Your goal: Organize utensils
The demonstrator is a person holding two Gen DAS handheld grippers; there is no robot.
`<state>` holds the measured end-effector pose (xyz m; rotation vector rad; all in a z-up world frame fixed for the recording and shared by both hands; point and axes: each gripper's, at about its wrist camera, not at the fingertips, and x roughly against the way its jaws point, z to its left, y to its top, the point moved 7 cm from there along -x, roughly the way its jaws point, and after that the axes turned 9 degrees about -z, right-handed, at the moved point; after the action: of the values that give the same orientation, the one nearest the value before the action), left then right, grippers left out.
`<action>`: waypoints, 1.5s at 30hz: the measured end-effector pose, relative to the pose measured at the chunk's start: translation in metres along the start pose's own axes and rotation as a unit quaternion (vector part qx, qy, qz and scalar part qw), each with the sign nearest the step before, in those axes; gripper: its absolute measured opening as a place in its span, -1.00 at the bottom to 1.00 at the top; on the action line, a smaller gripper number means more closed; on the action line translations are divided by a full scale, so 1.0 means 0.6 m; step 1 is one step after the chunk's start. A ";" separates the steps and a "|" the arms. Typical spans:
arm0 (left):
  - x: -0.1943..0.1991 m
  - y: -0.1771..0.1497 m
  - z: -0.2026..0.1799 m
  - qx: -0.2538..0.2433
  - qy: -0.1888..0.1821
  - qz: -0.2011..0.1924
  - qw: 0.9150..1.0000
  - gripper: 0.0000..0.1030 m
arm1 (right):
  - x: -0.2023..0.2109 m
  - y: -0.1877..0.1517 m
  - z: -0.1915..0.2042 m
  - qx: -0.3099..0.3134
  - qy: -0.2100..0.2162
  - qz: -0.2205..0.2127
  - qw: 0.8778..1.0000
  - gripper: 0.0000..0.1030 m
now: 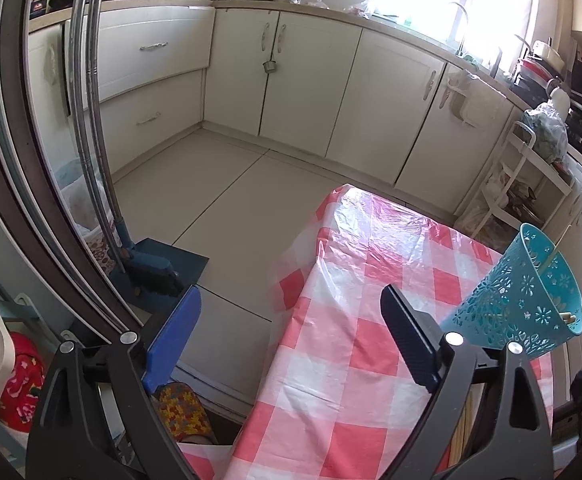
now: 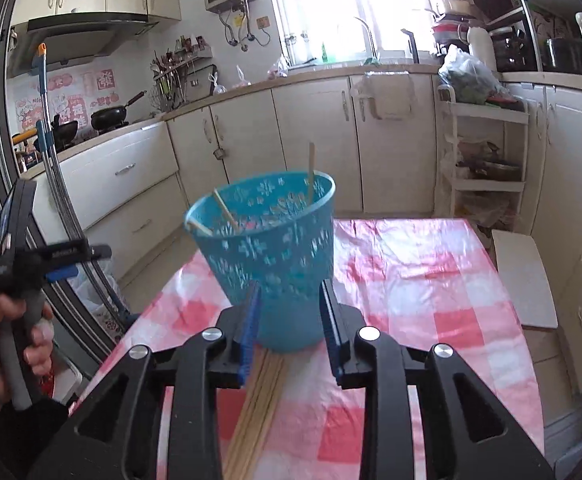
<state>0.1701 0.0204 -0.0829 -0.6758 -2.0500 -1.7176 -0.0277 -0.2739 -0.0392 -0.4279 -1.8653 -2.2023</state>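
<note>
- Right now your table [image 2: 431, 280], under its pink-and-white checked plastic cover, carries everything that matters; in the right wrist view it runs from 6 o'clock up towards 12.
- Your blue perforated holder [image 2: 267, 256] is the biggest task item. It stands at the centre of that view, blurred, its narrow base down between the pads of your right gripper [image 2: 289, 330]. In the left wrist view the same holder [image 1: 527, 292] sits out at 3 o'clock, leaning.
- Your right gripper's jaws stand partly apart, one either side of the holder's base. Whether the pads press the plastic I cannot tell through the blur.
- Your left gripper [image 1: 291, 328] is spread wide with nothing in it, hanging over the table's near corner and the floor; your left hand [image 2: 7, 332] shows at 8 o'clock in the right wrist view.
- A bundle of loose chopsticks [image 2: 257, 400] lies flat on the cloth, its long axis running from 6 o'clock straight up to the holder's foot, directly under your right gripper. My guess is that this hand is the nearer one for them.
- Three chopsticks [image 2: 311, 170] already stand inside the holder, tips at 12 and 10 o'clock above the rim.
</note>
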 end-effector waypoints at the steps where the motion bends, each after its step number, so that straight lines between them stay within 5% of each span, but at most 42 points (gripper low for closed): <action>1: 0.000 -0.001 0.000 -0.001 0.001 0.000 1.000 0.71 | 0.005 -0.018 -0.003 -0.001 -0.003 0.013 1.000 -0.38; 9: -0.003 -0.004 0.002 -0.009 0.012 0.004 1.000 0.75 | -0.025 -0.123 -0.016 -0.018 -0.003 0.126 0.992 -0.35; 19: -0.006 -0.003 0.013 0.005 0.014 0.008 1.000 0.77 | -0.033 -0.167 0.002 -0.004 0.008 0.153 0.988 -0.27; 45: -0.008 -0.009 0.012 0.003 0.017 0.012 1.000 0.79 | -0.033 -0.179 0.001 -0.004 0.006 0.161 0.987 -0.17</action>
<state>0.1711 0.0264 -0.0910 -0.6620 -2.0147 -1.6977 -0.0472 -0.2556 -0.1454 -0.6637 -1.6467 -1.9928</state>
